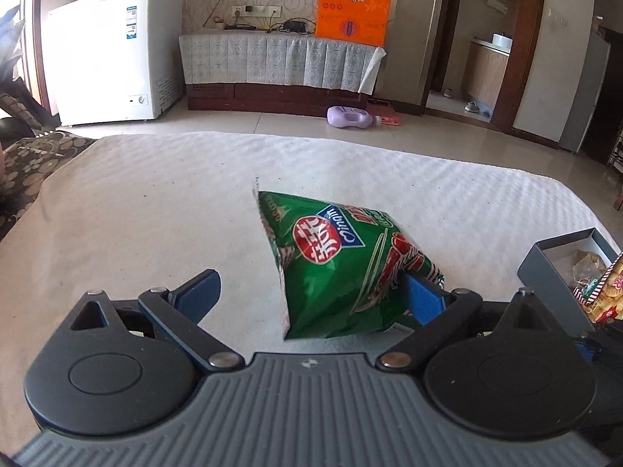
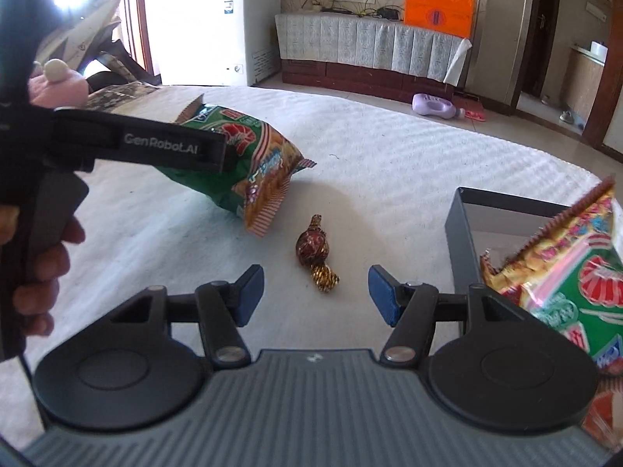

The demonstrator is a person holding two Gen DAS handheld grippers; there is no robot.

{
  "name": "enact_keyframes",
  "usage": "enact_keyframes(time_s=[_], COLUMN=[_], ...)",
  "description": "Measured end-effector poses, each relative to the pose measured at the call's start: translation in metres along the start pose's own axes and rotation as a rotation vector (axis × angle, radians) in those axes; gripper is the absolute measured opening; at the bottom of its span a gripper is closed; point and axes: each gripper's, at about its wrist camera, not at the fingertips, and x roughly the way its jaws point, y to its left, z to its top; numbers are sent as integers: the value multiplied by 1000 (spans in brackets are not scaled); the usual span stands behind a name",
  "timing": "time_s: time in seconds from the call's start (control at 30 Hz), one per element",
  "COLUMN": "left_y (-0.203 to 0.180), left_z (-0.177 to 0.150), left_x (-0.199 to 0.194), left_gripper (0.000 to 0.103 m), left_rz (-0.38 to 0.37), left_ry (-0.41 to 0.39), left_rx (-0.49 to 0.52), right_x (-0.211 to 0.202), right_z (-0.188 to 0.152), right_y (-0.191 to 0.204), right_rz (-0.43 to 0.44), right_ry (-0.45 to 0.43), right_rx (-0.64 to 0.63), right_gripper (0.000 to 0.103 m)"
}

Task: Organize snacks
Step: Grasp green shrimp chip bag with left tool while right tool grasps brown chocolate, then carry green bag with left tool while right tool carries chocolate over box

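Green snack bag (image 1: 342, 268) leans against the released left tongs' (image 1: 311, 295) right finger; right tongs (image 2: 315, 292) gape empty.

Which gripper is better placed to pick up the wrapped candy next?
Right. The right gripper is open with the wrapped candy lying straight ahead between its fingers; the left gripper has the green snack bag between its fingers.

Bare cloth (image 2: 389, 163) beyond candy (image 2: 316, 257); grey box (image 2: 461, 233) rightward.
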Motion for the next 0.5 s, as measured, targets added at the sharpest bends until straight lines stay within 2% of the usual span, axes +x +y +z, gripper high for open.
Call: enact_keyframes(time_s=[0.07, 0.17, 0.2, 0.23, 0.27, 0.3, 0.37, 0.5], left_y=[-3, -3, -4, -4, -5, -6, -4, -10], left_z=[0, 0, 0, 1, 1, 1, 2, 3], left_x=[9, 19, 22, 24, 26, 27, 29, 27], left_gripper=[100, 100, 100, 100, 97, 92, 63, 52], left_rz=[-3, -43, -51, -61, -69, -81, -141, -147], left_ry=[12, 29, 32, 34, 32, 26, 25, 17], left_rx=[15, -26, -37, -44, -50, -57, -96, -92], right_x=[11, 26, 27, 28, 27, 25, 22, 13], right_z=[4, 5, 6, 7, 8, 9, 8, 5], right_y=[1, 3, 2, 1, 0, 1, 0, 1], right_rz=[5, 11, 22, 30, 36, 30, 31, 37], right_ry=[11, 32, 23, 27, 29, 30, 39, 49], right_rx=[-11, -22, -19, -14, -9, -8, -7, -11], right_gripper=[61, 59, 55, 47, 41, 25, 26, 25])
